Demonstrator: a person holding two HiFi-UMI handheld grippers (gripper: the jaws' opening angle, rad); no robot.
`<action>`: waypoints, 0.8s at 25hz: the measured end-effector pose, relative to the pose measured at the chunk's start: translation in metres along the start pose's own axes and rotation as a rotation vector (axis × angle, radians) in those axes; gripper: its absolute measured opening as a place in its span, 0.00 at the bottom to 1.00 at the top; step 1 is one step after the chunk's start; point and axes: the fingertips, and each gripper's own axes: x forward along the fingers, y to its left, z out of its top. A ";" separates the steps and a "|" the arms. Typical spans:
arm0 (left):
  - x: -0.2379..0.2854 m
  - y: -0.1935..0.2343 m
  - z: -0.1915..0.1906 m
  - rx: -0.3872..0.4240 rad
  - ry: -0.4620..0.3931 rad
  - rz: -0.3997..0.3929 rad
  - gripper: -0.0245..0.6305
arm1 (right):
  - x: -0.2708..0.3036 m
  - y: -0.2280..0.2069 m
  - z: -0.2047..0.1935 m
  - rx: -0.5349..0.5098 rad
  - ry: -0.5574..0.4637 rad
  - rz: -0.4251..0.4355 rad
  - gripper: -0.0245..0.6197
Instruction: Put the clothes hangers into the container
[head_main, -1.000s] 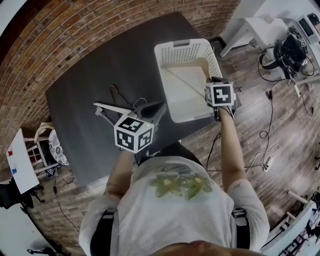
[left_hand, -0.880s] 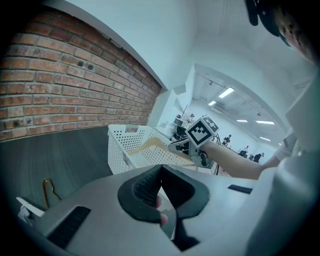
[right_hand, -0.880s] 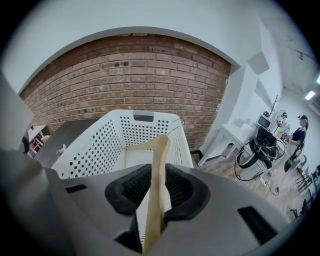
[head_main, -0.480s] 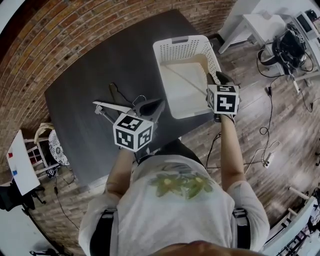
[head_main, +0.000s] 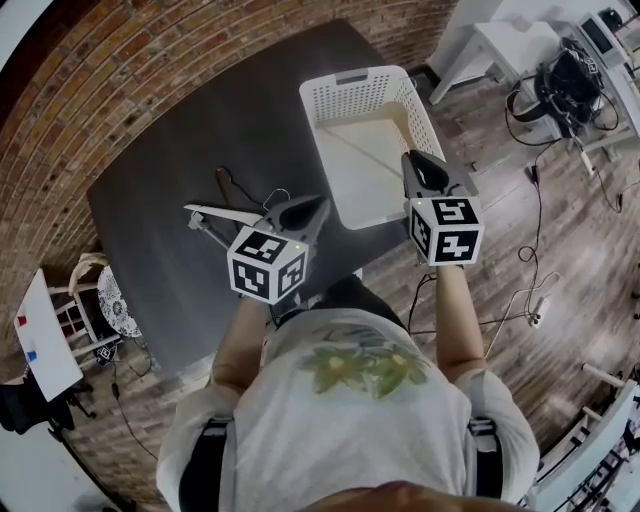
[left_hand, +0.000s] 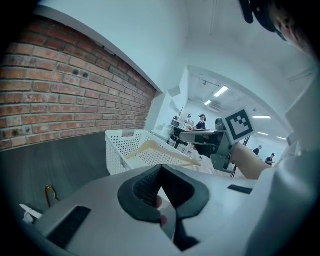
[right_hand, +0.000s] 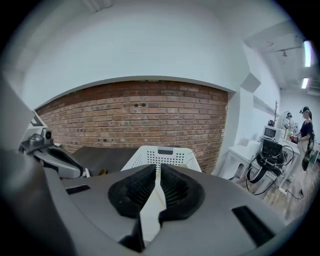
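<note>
Left claw: clenching with its tips meeting, hovering over the dark table just beside the white hanger.
Right claw: jaws have just been closing, now showing only a narrow slit with nothing between, hanging near the white perforated basket.
In the basket: a pale wooden hanger is lying slantwise on the bottom.
On the table: the white hanger and a dark wire hanger are lying left of the basket.
</note>
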 end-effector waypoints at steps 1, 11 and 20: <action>-0.001 -0.002 0.000 0.002 -0.002 -0.002 0.08 | -0.004 0.004 0.000 0.003 -0.005 0.006 0.12; -0.030 -0.004 -0.010 -0.008 -0.037 0.027 0.08 | -0.043 0.073 -0.009 0.018 -0.040 0.120 0.12; -0.071 0.006 -0.030 -0.037 -0.061 0.086 0.08 | -0.060 0.156 -0.042 -0.022 -0.027 0.258 0.12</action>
